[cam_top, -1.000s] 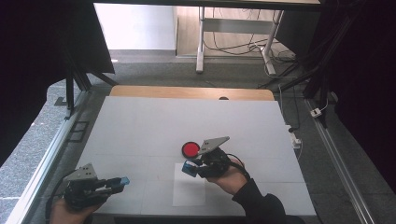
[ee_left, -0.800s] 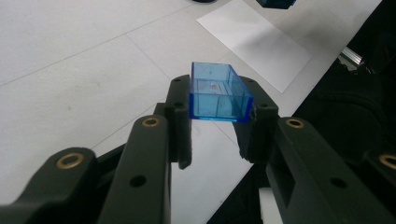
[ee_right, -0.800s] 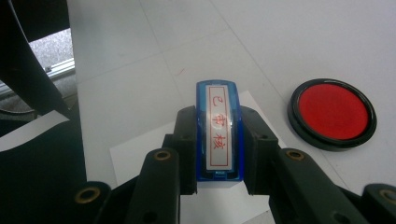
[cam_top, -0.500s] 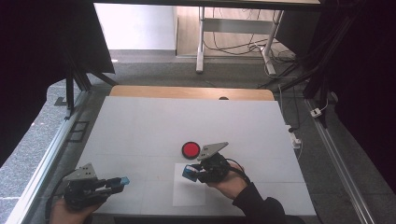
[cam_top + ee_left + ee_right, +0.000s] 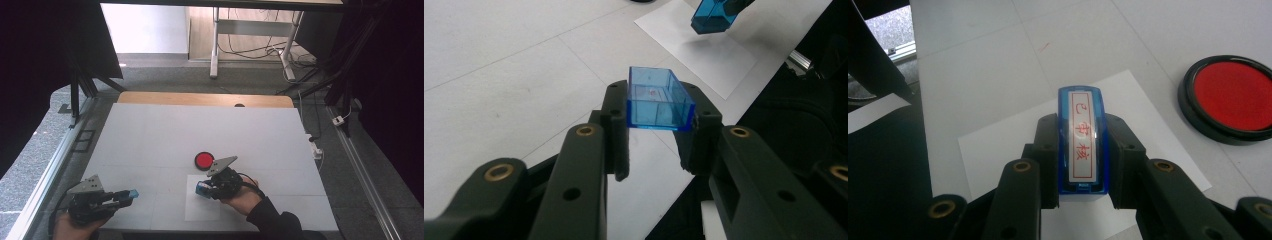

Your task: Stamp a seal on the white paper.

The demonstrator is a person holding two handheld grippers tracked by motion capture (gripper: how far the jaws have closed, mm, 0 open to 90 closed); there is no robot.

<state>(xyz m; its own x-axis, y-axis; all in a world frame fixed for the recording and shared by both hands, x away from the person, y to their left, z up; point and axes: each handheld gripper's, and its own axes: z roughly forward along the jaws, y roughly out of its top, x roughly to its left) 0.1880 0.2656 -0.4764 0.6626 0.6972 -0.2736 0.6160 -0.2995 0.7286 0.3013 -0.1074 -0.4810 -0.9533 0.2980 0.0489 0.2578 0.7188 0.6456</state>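
Observation:
My right gripper point(image 5: 1082, 150) is shut on a blue stamp point(image 5: 1082, 142) whose white label carries red characters. In the high view the right gripper point(image 5: 204, 189) holds the stamp point(image 5: 202, 189) over the top edge of a white paper sheet point(image 5: 202, 209). A round red ink pad point(image 5: 204, 160) in a black case lies just behind it, and it sits at the right in the right gripper view point(image 5: 1230, 97). My left gripper point(image 5: 659, 117) is shut on a clear blue stamp cap point(image 5: 656, 100), held near the table's front left point(image 5: 131, 194).
The table is covered by a white surface point(image 5: 165, 135) with a wooden strip point(image 5: 200, 99) along the far edge. Metal rails point(image 5: 47, 170) run down both sides. The table's front edge is close under both hands.
The right hand with the stamp has drifted slightly toward the front of the table, over the paper sheet. The left hand has stayed still.

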